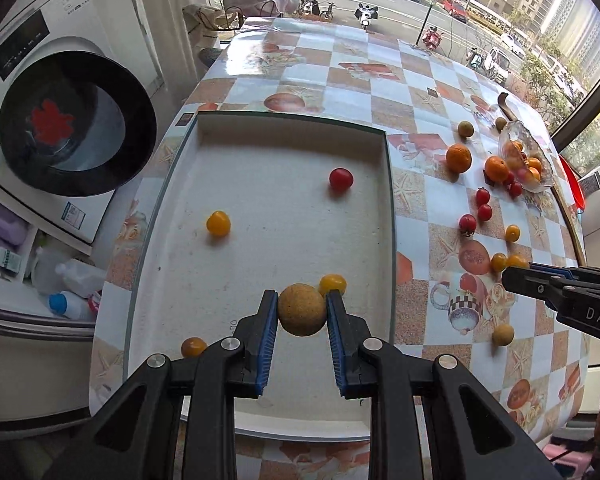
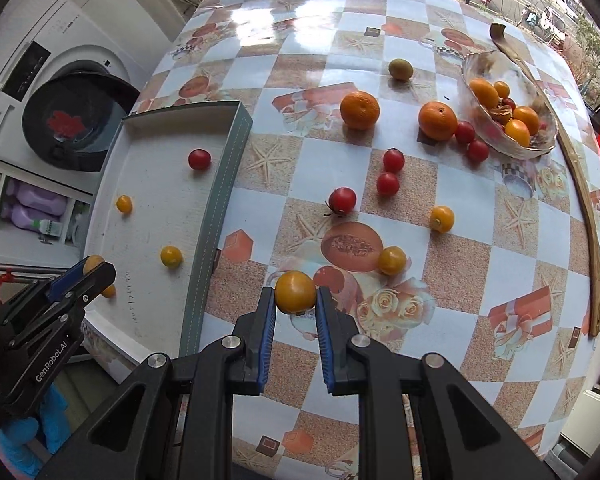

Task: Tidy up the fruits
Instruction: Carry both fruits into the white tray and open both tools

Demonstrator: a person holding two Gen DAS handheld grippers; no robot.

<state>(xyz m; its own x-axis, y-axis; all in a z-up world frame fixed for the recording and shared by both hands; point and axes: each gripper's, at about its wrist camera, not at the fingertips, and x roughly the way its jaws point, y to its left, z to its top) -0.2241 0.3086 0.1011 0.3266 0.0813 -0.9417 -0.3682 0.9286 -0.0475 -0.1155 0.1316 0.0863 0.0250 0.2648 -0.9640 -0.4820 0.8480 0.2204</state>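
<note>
My left gripper [image 1: 302, 308] is shut on a round brown longan [image 1: 302, 310] and holds it over the near part of the white tray [image 1: 260, 148]. The tray holds a red cherry tomato [image 1: 341, 179] and three yellow tomatoes [image 1: 218, 223]. My right gripper [image 2: 296, 300] is shut on a yellow tomato [image 2: 295, 292] just above the tablecloth, right of the tray [image 2: 216, 200]. Loose red tomatoes [image 2: 342, 200], yellow tomatoes [image 2: 392, 260] and two oranges [image 2: 360, 110] lie on the table.
A shell-shaped glass dish [image 2: 540, 148] with fruit stands at the far right, a wooden stick [image 2: 588, 216] beside it. A green fruit [image 2: 400, 69] lies farther back. A washing machine [image 1: 60, 120] stands left of the table. Windows are behind.
</note>
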